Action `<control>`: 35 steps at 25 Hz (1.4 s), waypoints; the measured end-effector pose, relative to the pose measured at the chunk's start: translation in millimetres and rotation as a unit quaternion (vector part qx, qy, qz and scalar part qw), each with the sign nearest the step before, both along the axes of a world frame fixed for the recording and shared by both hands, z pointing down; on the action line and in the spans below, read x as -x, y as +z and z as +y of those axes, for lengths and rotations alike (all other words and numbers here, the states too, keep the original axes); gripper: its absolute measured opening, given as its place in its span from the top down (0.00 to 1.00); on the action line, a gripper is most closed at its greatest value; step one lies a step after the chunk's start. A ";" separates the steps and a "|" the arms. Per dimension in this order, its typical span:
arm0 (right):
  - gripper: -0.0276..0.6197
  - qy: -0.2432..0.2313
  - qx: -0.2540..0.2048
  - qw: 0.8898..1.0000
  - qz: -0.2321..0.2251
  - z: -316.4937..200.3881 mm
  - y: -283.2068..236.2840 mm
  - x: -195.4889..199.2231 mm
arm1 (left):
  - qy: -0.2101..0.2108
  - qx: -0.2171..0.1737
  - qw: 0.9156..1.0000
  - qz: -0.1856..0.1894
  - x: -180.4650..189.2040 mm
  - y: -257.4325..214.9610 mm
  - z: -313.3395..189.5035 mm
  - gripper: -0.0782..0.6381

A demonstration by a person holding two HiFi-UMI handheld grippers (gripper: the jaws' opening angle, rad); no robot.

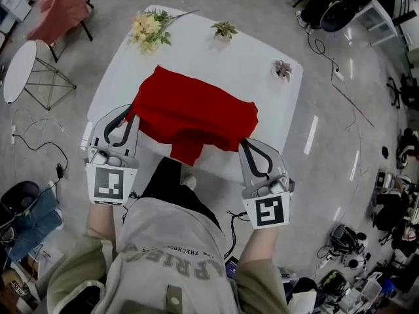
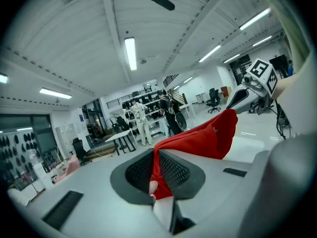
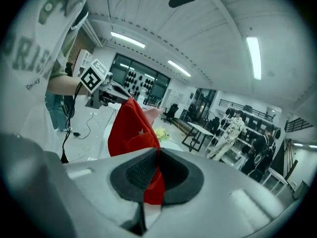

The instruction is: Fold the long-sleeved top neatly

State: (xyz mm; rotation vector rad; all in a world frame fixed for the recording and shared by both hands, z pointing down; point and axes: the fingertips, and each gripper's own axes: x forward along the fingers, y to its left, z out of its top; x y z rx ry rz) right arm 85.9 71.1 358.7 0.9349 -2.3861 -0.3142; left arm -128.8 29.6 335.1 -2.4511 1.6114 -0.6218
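1. Big white rounded table (image 1: 196, 51): fills the middle-top of the head view, on a grey floor.
2. Red long-sleeved cloth top (image 1: 190, 113): in the middle of the pic, over the near half of the table. It is stretched btwn the 2 grippers. One red bit hangs down at the bottom middle, past the table's near edge.
3. Left gripper (image 1: 135, 115), grey & black w/ a marker cube: at the left-middle of the pic. Its jaws are squeezed tight on the top's left corner. Its own view shows red cloth pinched right btwn the black pads (image 2: 173, 170), w/ the top (image 2: 198, 138) running off to the right.
4. Right gripper (image 1: 243, 142), same kind: at the right-middle, lower than the left one. Its jaws are pressed together on the top's right corner. Its own view shows red cloth (image 3: 131, 133) nipped btwn the jaws.
5. Bunch of yellow flowers (image 1: 149, 28): on the table's upper-left corner.
6. Small green pot plant (image 1: 224, 29): top middle of the table.
7. Small pink pot plant (image 1: 283, 69): at the table's right edge.
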 end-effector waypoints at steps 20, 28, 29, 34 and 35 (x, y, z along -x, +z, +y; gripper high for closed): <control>0.93 0.077 0.034 0.994 -0.068 -70.5 -17.6 -35.9 | 0.022 0.038 0.998 -0.039 -37.4 4.4 -94.0 0.84; 0.93 0.143 0.120 0.982 -0.028 -198.4 74.3 -56.8 | 0.044 0.133 0.987 -0.074 -61.4 103.2 -226.5 0.84; 0.93 0.149 0.129 0.980 -0.023 -211.9 83.3 -59.3 | 0.049 0.142 0.986 -0.079 -64.6 113.0 -240.9 0.84; 0.93 0.175 0.177 0.968 0.010 -270.9 132.8 -67.8 | 0.058 0.181 0.978 -0.085 -71.0 155.5 -308.0 0.84; 0.93 0.179 0.185 0.966 0.015 -281.1 140.4 -67.9 | 0.057 0.186 0.977 -0.085 -72.1 162.0 -319.9 0.84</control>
